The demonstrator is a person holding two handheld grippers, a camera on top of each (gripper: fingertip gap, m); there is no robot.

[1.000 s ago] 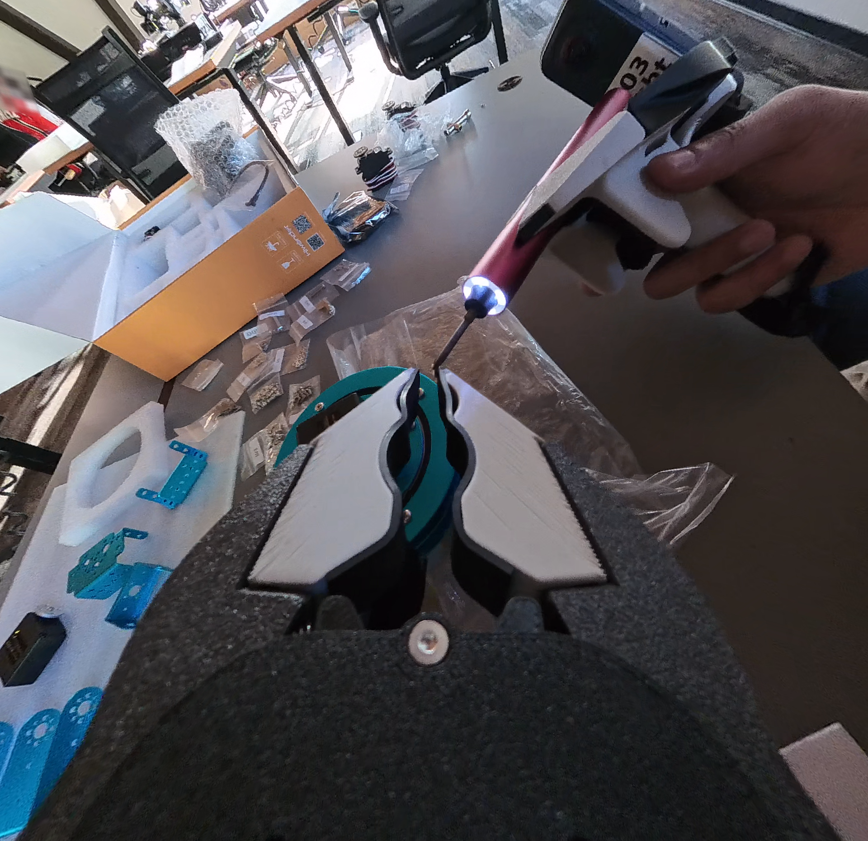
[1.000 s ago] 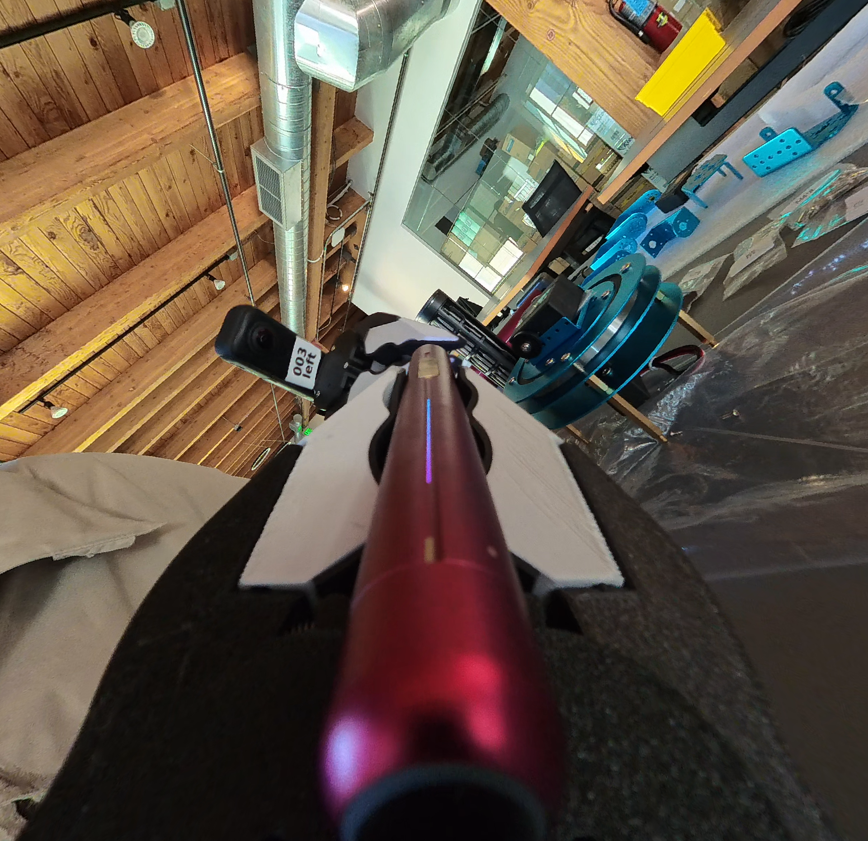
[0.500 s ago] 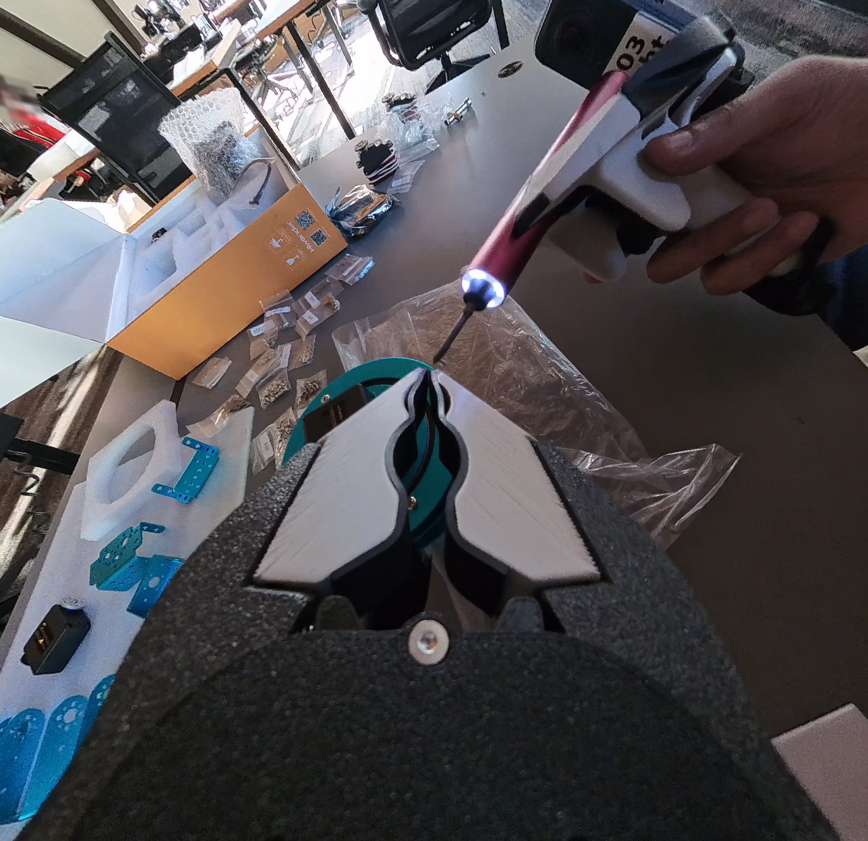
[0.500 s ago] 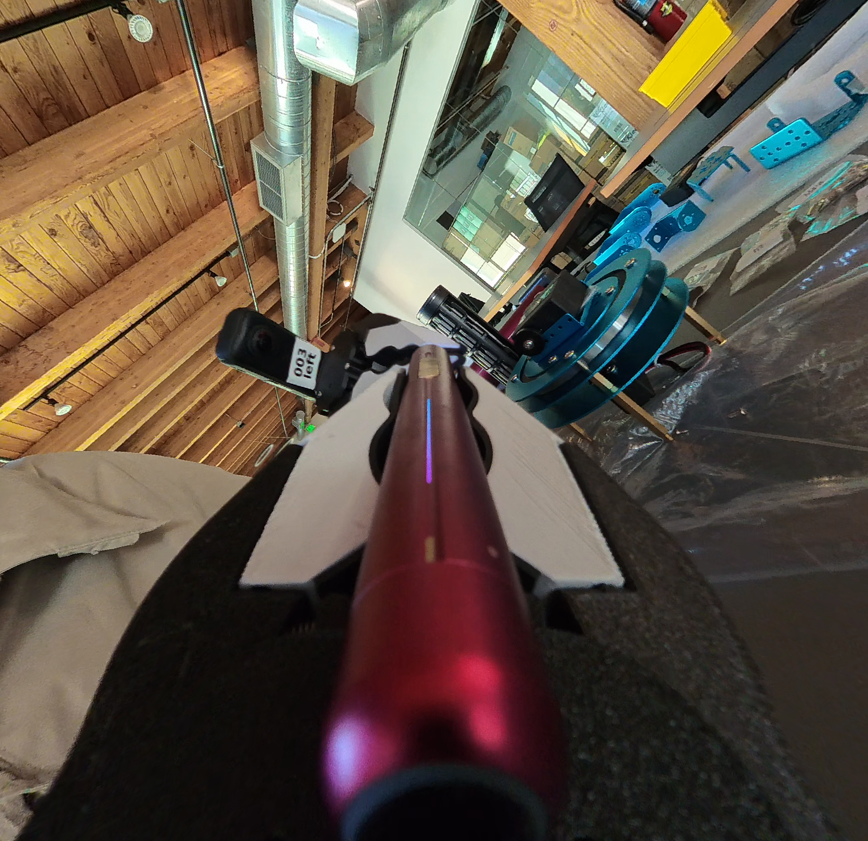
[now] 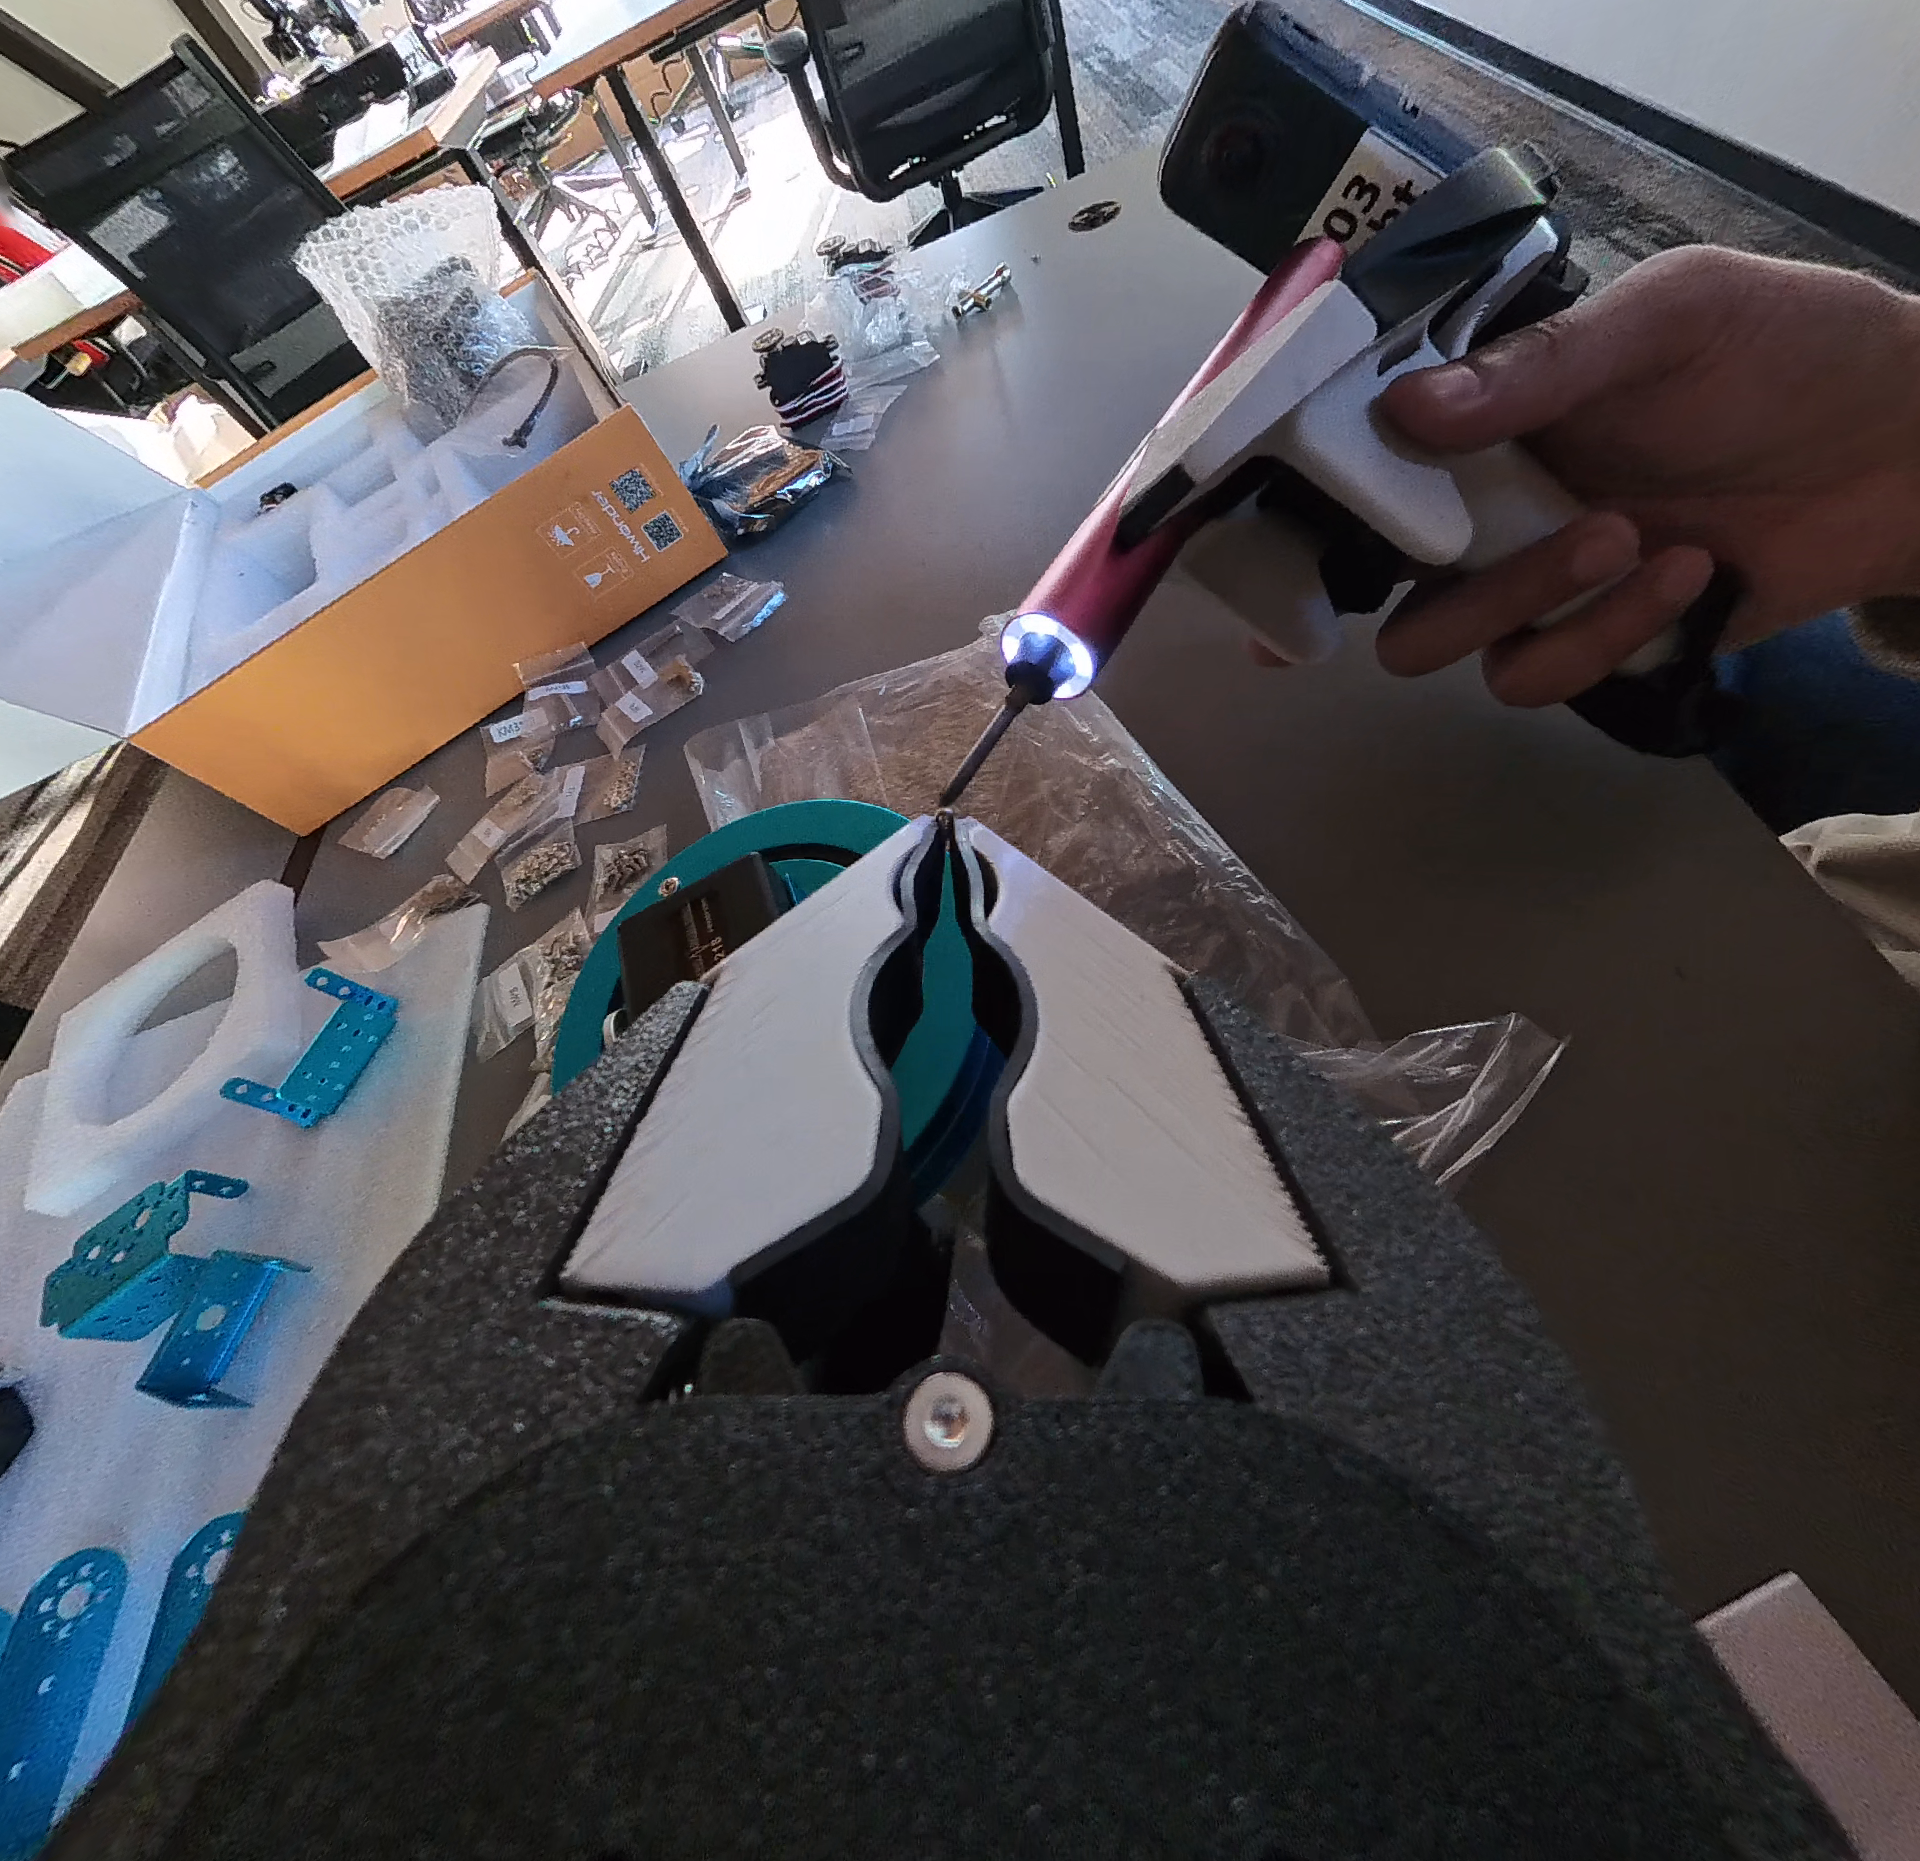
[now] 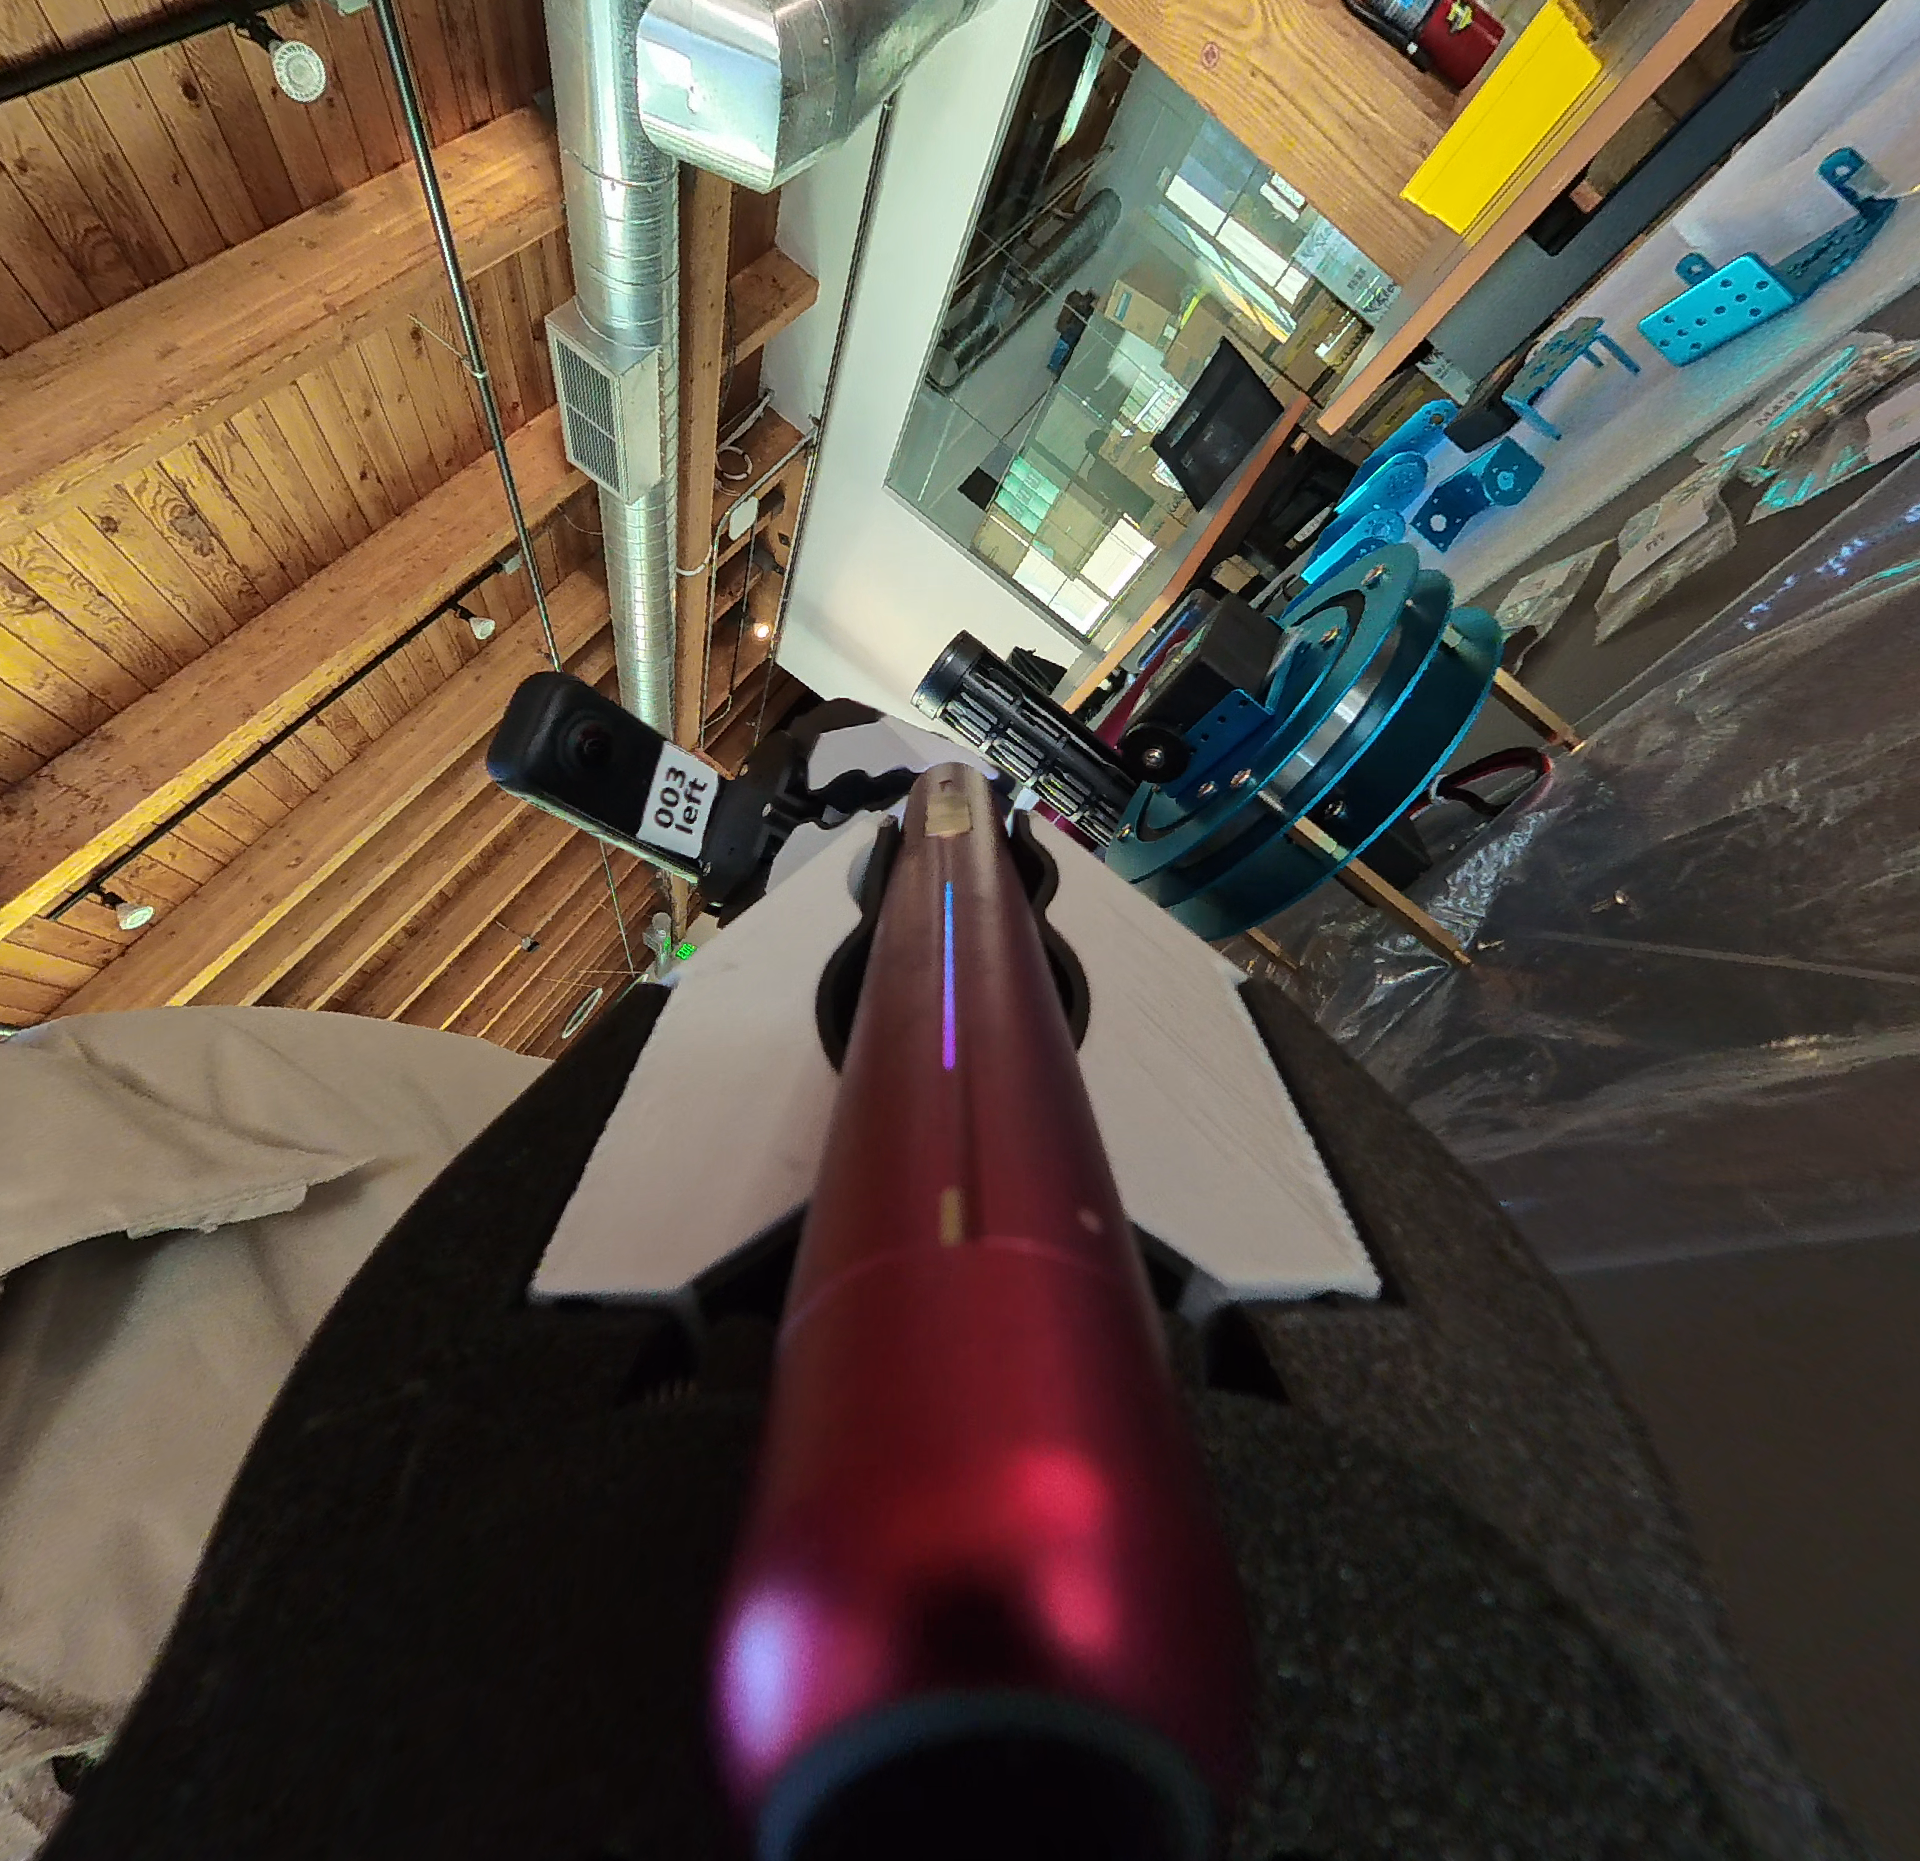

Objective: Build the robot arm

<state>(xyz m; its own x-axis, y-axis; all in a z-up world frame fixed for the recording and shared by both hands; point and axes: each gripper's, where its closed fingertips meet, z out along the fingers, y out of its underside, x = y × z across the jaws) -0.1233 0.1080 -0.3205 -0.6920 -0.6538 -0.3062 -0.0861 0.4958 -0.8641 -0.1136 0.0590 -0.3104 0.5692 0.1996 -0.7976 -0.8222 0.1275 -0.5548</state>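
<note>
A: Left gripper (image 5: 940,843)?
B: Clamped on the teal disc assembly (image 5: 935,1022) — over plastic wrap (image 5: 1122,855).
A: Right gripper (image 6: 951,824)?
B: Gripping the red electric screwdriver (image 5: 1101,554) — bit touching the left fingertips (image 5: 902,850), from 1 o'clock.

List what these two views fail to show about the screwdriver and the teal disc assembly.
- Screwdriver bit tip: left wrist view, too small and pressed at the left gripper fingertips; whether it seats in a screw is unclear.
- Same tip: right wrist view, hidden behind the screwdriver's own barrel.
- Teal disc assembly: left wrist view, largely covered by the jaws.
- Small bags: contents too small.
</note>
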